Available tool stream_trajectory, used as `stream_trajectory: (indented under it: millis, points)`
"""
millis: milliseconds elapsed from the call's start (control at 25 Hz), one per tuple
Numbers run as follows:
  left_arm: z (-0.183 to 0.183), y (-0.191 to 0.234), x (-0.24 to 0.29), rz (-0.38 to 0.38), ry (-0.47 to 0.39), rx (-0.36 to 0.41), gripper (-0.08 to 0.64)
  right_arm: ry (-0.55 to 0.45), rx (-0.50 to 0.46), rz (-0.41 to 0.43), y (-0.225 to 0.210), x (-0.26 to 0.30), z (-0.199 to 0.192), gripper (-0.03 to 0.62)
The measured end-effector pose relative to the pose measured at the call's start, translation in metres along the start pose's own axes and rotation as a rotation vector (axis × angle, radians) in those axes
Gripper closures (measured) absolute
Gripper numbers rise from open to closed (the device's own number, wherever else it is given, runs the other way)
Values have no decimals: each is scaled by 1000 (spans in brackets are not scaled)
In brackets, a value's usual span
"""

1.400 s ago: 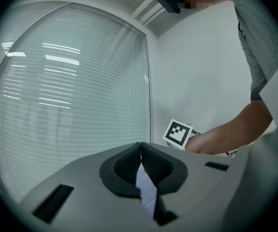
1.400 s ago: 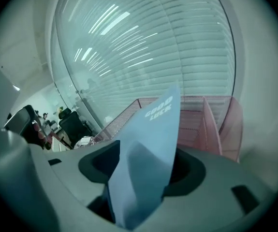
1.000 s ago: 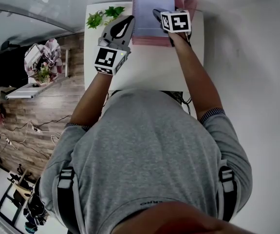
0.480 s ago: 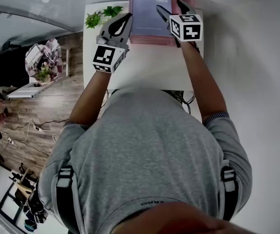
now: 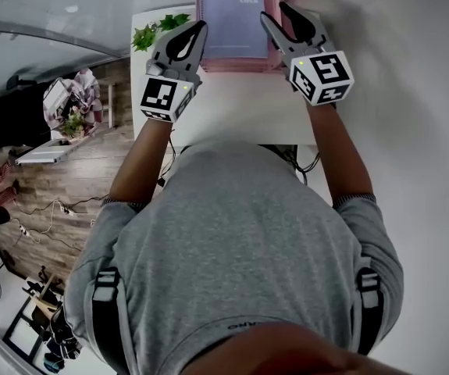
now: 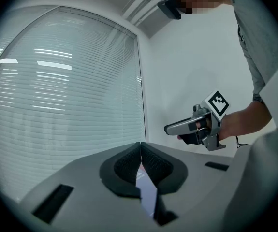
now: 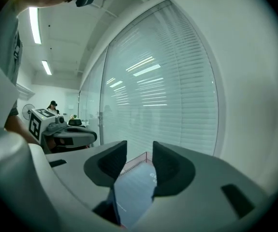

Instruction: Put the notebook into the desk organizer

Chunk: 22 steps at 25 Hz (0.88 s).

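- The pads (image 6: 126, 166) of the left gripper (image 6: 140, 148) stand together, touching at their tips, and nothing is between them.
- The pads (image 7: 112, 161) of the right gripper (image 7: 139, 153) are apart with a narrow gap. They are closing, and nothing is between them. Only the notebook (image 7: 134, 187) shows beyond the gap.
- Half a second ago the right jaws stood wider in the head view.
- One second ago the right gripper was over the lower right corner of the notebook. Now it is drawn back toward the right and lower in the frame, off the notebook, with its tips near the right side of the desk organizer (image 5: 236, 63).
- The left gripper has stayed on the left side of the desk organizer, closed as before, with its tip near the left rim.
- The notebook lies flat inside the pink desk organizer at the upper middle of the head view, cover up, between the two grippers. It holds the same place in the organizer as one second ago.
- The desk organizer stands at the far edge of the white table (image 5: 240, 108).
- A small green plant (image 5: 155, 31) is on the table at the upper left, beside the left gripper.
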<state>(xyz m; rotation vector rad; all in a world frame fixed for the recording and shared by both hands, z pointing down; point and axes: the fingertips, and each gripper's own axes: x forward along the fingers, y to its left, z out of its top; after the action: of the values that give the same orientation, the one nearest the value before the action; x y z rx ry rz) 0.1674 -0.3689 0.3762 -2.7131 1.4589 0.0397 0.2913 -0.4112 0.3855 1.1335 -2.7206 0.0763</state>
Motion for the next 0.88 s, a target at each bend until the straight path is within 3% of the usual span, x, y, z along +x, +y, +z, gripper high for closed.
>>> stream_trajectory:
  millis: [240,480,880]
  points:
    - [10,-12,-2,-29,-14,19,539,-79,-23,3,15,-33,9,582]
    - [14,-24,-7,-42,-9,26,540,-130,-105,-1,31,-56,10,586]
    - [12,-32,-7,-50,-7,30,540,-138,-68,-15,30,-62,0,586]
